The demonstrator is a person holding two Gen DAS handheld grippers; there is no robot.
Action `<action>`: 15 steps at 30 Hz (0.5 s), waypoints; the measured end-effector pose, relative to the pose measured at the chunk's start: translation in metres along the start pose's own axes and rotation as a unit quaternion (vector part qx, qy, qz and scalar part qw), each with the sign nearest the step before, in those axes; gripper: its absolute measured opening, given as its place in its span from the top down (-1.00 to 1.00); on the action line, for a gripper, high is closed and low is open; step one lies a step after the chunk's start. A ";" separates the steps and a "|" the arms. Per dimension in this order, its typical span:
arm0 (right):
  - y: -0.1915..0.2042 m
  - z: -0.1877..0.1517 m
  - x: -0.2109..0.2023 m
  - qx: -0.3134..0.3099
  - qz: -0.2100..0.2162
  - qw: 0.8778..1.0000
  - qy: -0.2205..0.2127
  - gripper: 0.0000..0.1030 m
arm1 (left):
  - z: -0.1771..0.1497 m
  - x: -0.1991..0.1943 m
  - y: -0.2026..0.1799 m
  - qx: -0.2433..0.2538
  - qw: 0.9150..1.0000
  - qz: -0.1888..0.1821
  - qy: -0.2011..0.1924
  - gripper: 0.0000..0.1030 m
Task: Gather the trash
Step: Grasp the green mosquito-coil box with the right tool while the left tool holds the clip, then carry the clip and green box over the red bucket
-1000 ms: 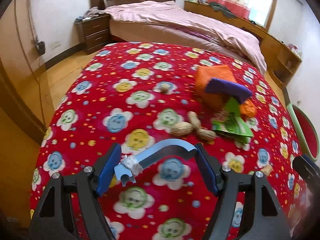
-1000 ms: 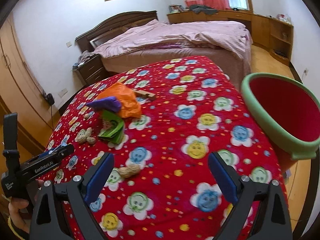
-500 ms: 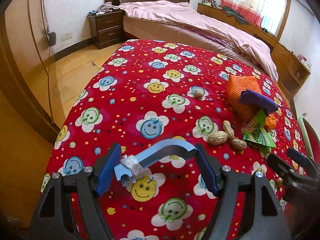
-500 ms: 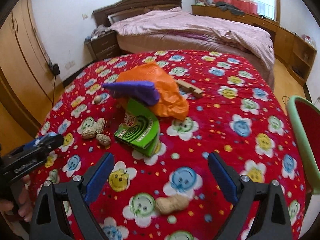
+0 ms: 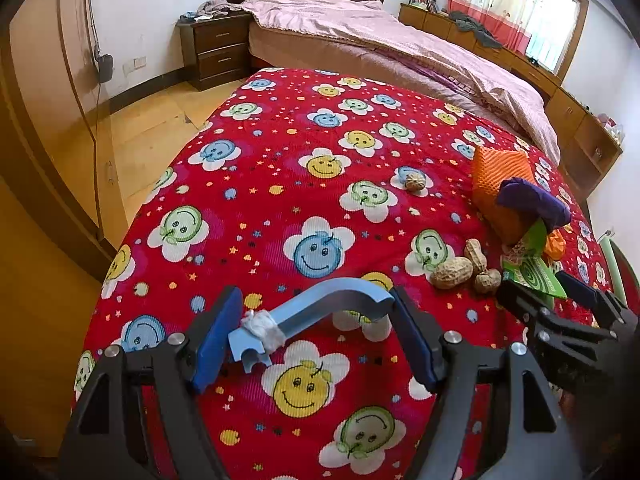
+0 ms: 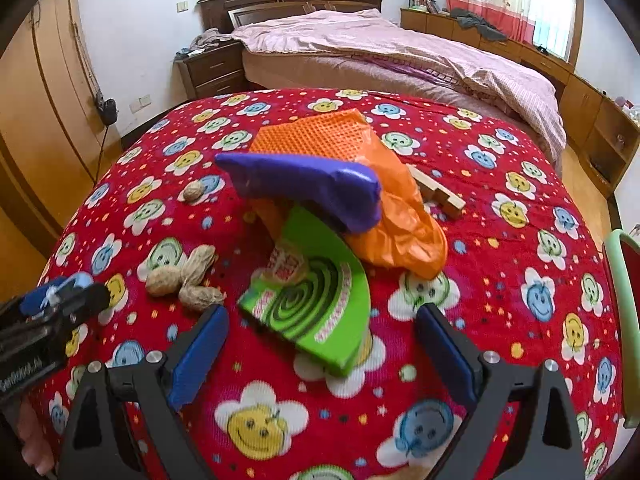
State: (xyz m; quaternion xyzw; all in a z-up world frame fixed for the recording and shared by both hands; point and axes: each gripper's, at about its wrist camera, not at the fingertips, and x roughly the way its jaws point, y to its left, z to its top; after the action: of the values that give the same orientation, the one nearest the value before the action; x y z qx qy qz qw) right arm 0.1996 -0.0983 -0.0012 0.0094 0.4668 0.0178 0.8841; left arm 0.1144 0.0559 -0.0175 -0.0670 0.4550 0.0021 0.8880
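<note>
My left gripper (image 5: 316,340) is shut on a curved light-blue plastic piece (image 5: 332,300) with a white wad taped on it, held across both pads above the red flowered bedspread (image 5: 280,184). My right gripper (image 6: 324,352) stands open and empty just in front of a green spiral-print box (image 6: 316,296). That box leans under a purple wrapper (image 6: 312,184) and an orange bag (image 6: 400,224). Three peanuts (image 6: 184,280) lie left of the box, and a round nut (image 6: 195,191) lies farther back. In the left wrist view the peanuts (image 5: 452,272) lie ahead to the right.
A wooden piece (image 6: 440,196) lies behind the orange bag. A red bin with a green rim (image 6: 624,320) stands off the bedspread's right edge. A second bed (image 6: 400,52), a nightstand (image 5: 216,52) and wardrobes (image 6: 40,120) ring the room. Wooden floor (image 5: 152,128) lies to the left.
My right gripper has swung left, away from the red bin, and now faces the green box and trash pile. The left gripper keeps its hold on the blue piece and has drifted slightly left.
</note>
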 end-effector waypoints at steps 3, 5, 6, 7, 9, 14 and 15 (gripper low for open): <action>0.003 0.003 0.004 0.001 -0.008 1.000 -0.001 -0.90 | -0.001 0.001 -0.001 0.002 1.000 0.002 0.000 -0.45; 0.002 0.004 0.004 0.005 -0.014 1.000 -0.003 -0.79 | -0.001 0.002 -0.002 0.004 1.000 0.004 -0.001 -0.45; 0.001 0.005 0.004 0.008 -0.019 1.000 -0.005 -0.64 | -0.001 0.002 -0.002 0.005 1.000 0.004 -0.001 -0.45; -0.001 0.005 0.002 0.013 -0.023 1.000 -0.008 -0.50 | -0.001 0.001 -0.003 0.006 1.000 0.004 -0.001 -0.45; -0.006 0.005 0.000 0.022 -0.027 0.999 -0.013 -0.37 | -0.001 0.001 -0.004 0.007 1.000 0.003 -0.001 -0.45; -0.016 0.004 -0.005 0.044 -0.003 0.999 -0.013 -0.36 | -0.002 -0.001 -0.007 0.009 1.000 0.000 -0.002 -0.45; -0.018 0.004 -0.006 0.049 0.002 0.999 -0.013 -0.35 | -0.003 -0.003 -0.008 0.010 1.000 -0.001 -0.003 -0.45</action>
State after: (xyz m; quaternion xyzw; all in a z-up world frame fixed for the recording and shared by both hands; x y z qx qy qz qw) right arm 0.1997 -0.1167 0.0050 0.0538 0.4555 -0.0028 0.8886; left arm 0.1110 0.0481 -0.0155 -0.0584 0.4519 -0.0032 0.8901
